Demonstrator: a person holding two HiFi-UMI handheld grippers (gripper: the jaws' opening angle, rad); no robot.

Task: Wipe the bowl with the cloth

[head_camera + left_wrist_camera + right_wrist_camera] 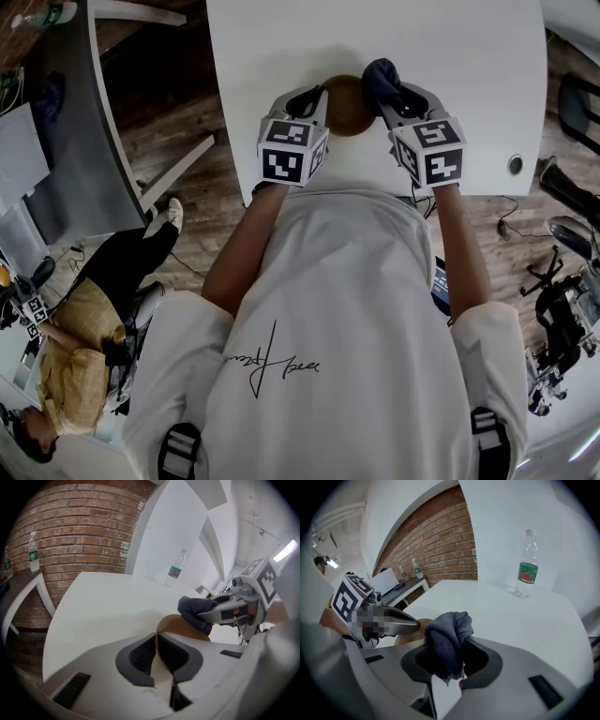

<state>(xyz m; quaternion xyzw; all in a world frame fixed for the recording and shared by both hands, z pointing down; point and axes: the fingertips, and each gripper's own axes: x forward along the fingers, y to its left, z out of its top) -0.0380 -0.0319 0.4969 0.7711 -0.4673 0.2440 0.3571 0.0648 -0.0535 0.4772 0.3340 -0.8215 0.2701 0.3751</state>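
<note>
**Bowl and cloth both gripped at the white desk**

Room's got a white desk [281, 47], a wood floor [178, 141], a brick wall [70, 531] and a water bottle [527, 571] at the desk's far side. The left gripper [157, 644] has its jaws nearly together, pinching the brown bowl [349, 105] by the rim. The right gripper [450, 651] jaws clamp the bunched grey cloth [449, 634], right by the bowl's edge.

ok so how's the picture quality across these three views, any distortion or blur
Head view: evenly lit and sharp, the white table bright without hard shadows. Left gripper view: heavy fisheye, black corners, the brick wall bulging. Right gripper view: same fisheye, a mosaic patch at left, cloth and bottle reasonably crisp.
</note>
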